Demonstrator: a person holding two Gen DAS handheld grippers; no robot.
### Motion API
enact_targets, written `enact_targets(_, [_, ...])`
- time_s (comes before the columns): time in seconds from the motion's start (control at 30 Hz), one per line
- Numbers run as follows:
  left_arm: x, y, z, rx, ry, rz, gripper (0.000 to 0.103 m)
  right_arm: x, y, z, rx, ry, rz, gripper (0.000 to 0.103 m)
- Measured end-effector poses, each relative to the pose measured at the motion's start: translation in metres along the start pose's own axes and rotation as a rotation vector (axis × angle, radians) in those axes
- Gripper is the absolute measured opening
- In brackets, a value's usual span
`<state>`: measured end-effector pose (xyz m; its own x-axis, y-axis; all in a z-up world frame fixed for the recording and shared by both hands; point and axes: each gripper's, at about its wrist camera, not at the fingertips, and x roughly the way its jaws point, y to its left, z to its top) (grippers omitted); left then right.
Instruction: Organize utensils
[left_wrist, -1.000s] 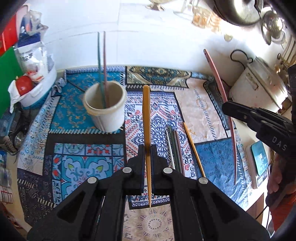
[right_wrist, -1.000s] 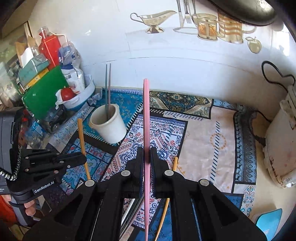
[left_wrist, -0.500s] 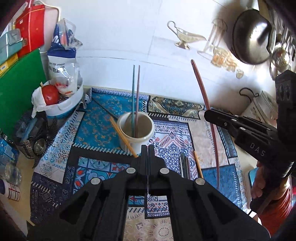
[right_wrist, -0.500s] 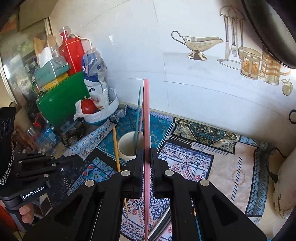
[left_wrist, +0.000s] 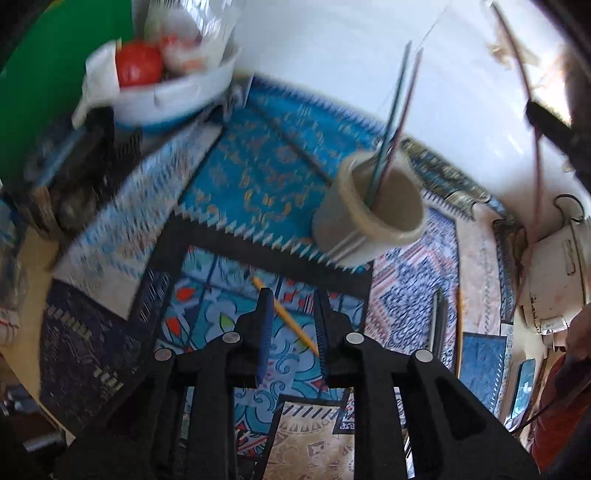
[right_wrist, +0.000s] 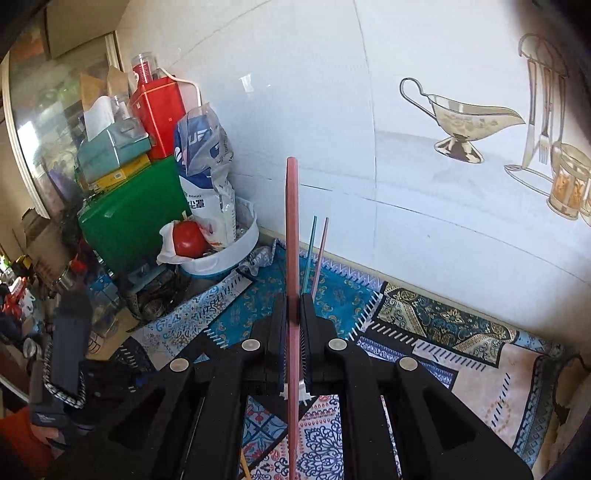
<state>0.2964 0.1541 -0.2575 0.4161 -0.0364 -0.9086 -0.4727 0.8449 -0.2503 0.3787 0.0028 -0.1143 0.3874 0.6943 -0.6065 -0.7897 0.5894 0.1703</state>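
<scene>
The left gripper (left_wrist: 291, 325) has just been opening; the yellow chopstick (left_wrist: 286, 319) lies loose between its parted jaws on the patterned cloth (left_wrist: 258, 184), short of the cream plastic cup (left_wrist: 373, 210) near the cloth's back edge, no longer clamped. It needs re-gripping. The right gripper (right_wrist: 293, 332), closer than before, stays clamped on the pink chopstick (right_wrist: 291, 229), due for the cup next.

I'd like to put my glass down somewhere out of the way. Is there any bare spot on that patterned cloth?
Yes: the blue patch of the patterned cloth between the white bowl and the cream cup lies bare. So does the peach patch by the wall. The left corner, around the green box, is crowded, and loose chopsticks lie right of the cup.
</scene>
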Motion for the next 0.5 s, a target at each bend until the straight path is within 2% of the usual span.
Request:
enact_targets(0.1, [0.031,0.007,-0.007,-0.058,0.091,-0.020,0.019,0.016,-0.001,0.010,-0.010,-0.007,0.005,0.006])
enact_targets(0.23, [0.058,0.005,-0.014,-0.095,0.157,-0.022,0.019,0.035,-0.003,0.020,-0.019,-0.021,0.013,0.006])
enact_targets(0.4, [0.074,0.004,-0.015,-0.136,0.184,-0.019,0.019,0.060,-0.008,0.028,-0.024,-0.036,0.022,0.006])
enact_targets(0.5, [0.074,0.005,-0.014,-0.154,0.167,-0.016,0.019,0.070,-0.008,0.031,-0.038,-0.060,0.017,0.006])
